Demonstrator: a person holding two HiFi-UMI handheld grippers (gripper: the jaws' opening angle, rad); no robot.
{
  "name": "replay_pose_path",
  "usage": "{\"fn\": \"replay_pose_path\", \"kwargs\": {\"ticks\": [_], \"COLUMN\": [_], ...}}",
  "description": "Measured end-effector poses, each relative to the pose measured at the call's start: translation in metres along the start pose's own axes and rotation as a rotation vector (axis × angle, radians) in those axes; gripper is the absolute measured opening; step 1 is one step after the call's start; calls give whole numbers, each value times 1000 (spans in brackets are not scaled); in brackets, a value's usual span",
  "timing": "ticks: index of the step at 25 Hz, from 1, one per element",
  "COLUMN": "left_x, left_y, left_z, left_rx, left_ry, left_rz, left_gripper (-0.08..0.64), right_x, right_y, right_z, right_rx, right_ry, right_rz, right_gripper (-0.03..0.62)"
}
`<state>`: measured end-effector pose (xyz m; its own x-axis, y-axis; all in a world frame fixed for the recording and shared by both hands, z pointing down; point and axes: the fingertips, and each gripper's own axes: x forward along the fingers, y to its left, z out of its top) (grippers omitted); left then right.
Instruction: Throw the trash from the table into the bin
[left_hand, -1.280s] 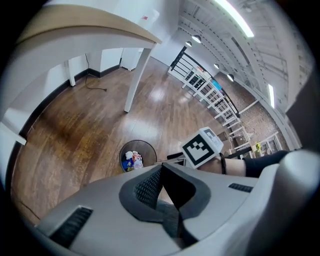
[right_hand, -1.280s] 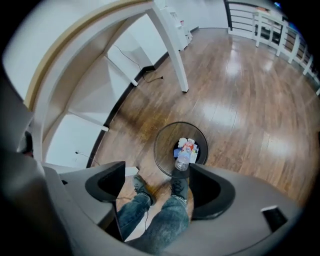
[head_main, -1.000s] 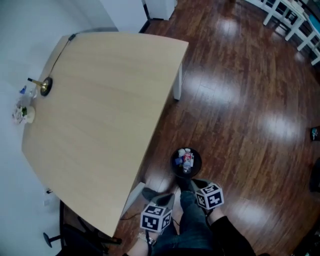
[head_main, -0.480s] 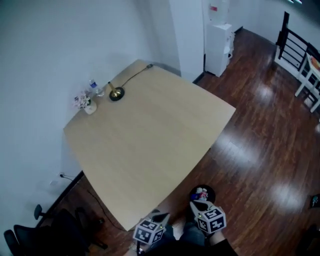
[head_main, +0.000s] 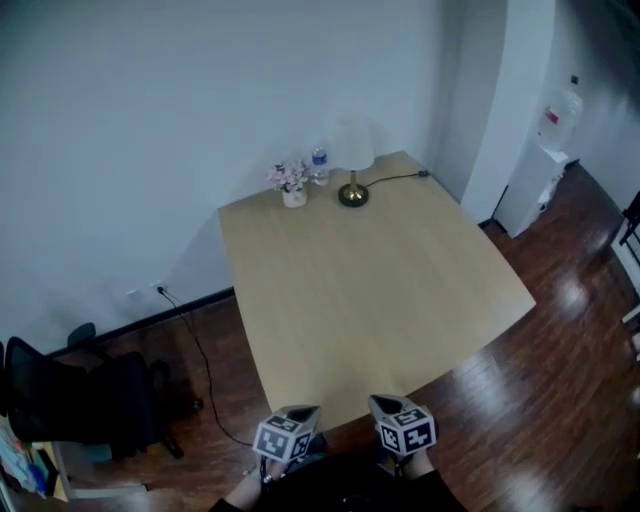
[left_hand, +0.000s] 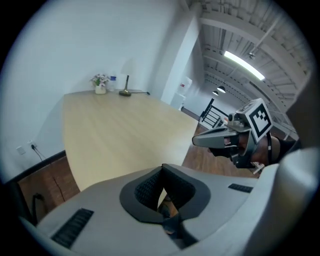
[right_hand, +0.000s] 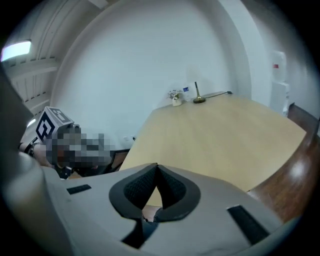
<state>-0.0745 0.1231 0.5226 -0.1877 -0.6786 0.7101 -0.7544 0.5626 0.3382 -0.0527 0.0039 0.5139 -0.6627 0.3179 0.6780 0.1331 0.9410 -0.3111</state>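
We hold the left tongs (left_hand: 163, 164) and the right tongs (right_hand: 157, 164) side by side, a little apart, just off the near edge of the surface (head_main: 370, 290). Both point slantwise down toward it. Each pair is pressed together at the tips, with nothing pinched between the pads.

The pale wooden surface stands with its far edge against the white wall (head_main: 200, 100). Along that edge we see a small pot of flowers (head_main: 291, 186), a water bottle (head_main: 319, 164) just beside it, and a lamp (head_main: 351, 165) with a brass foot and a white shade. The lamp's cord (head_main: 398, 179) runs off toward the far right corner.

The bin and the trash show in none of our views.

Around the surface lies a dark wooden floor (head_main: 560, 400). A black office chair (head_main: 80, 400) stands at the left near the wall, and a cable (head_main: 200, 350) trails from a wall socket across the floor. A white water dispenser (head_main: 548, 170) stands at the right, past a pillar.
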Motion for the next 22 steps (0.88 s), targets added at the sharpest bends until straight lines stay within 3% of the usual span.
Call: {"fn": "replay_pose_path", "kwargs": {"ticks": [4,10,22], "left_x": [-17,-38,-34], "left_y": [50,104,106], "left_z": [4,-3,0], "left_rx": [-66,-121,-232], "left_ry": [-65,-94,-90], "left_rz": [77,136,166], "left_gripper": [3,3,3], "right_x": [33,59,70], "right_y": [21,37,12], "right_z": [17,30,53], "right_rx": [-83,-93,-104], "right_ry": [29,44,101], "right_rz": [-6,-53,-27], "right_gripper": [0,0,0]}}
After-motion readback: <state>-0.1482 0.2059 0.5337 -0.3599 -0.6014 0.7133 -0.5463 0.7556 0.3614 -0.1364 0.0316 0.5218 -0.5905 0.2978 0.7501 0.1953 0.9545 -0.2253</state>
